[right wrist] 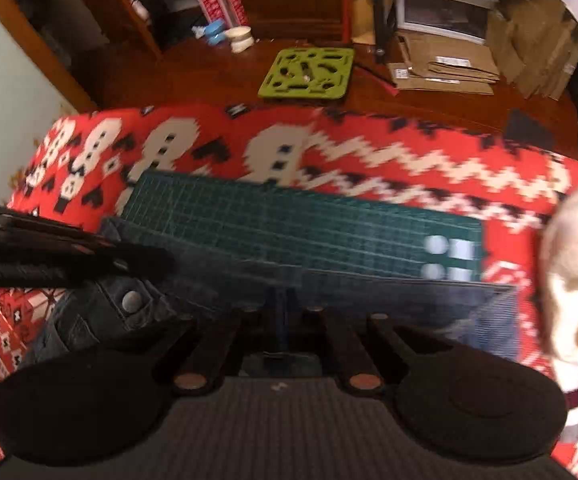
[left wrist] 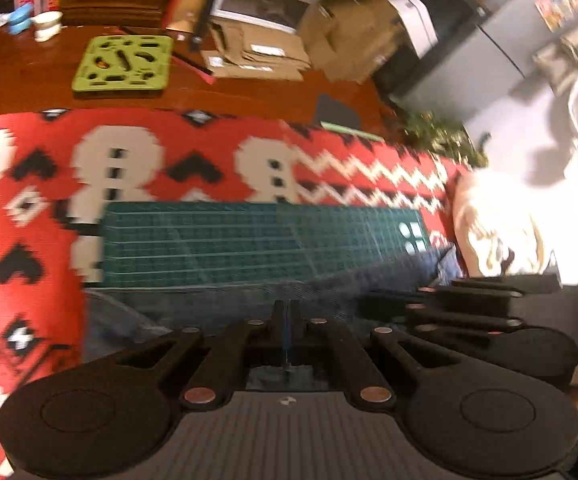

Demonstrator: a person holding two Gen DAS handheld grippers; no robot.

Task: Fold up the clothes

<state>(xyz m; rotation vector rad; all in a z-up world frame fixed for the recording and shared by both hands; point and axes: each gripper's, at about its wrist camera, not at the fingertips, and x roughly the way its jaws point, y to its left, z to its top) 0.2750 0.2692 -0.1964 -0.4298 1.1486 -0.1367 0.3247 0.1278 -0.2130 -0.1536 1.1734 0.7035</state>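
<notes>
Nearest the lens in each wrist view is the black linkage of the gripper itself, and just past it dark denim. The left gripper [left wrist: 287, 312] has its fingers drawn close together on a fold of the jeans [left wrist: 217, 300]; the right gripper [right wrist: 283, 308] looks the same, fingers clenched on the blue cloth at its tips, though blur keeps me from seeing how deep either bite goes. The two tools stand side by side — each shows at the edge of the other's view.

The jeans lie across the near part of a green cutting mat [right wrist: 301, 216], which sits on a red patterned blanket [right wrist: 369, 152] over the surface. The waistband with its metal button [right wrist: 132, 301] is toward the left in the right wrist view, and a straight denim edge runs across the mat.

Denim like this is, I'd judge, heavy for cloth and stiffish — it holds a crease and will not slip much on the mat, but doubled layers and seams are thick. Waistband corners and hems look like the sound places to pinch; a single layer mid-leg would sag and drag. A pale, overexposed shape [right wrist: 577, 280] at the right edge I cannot identify.
</notes>
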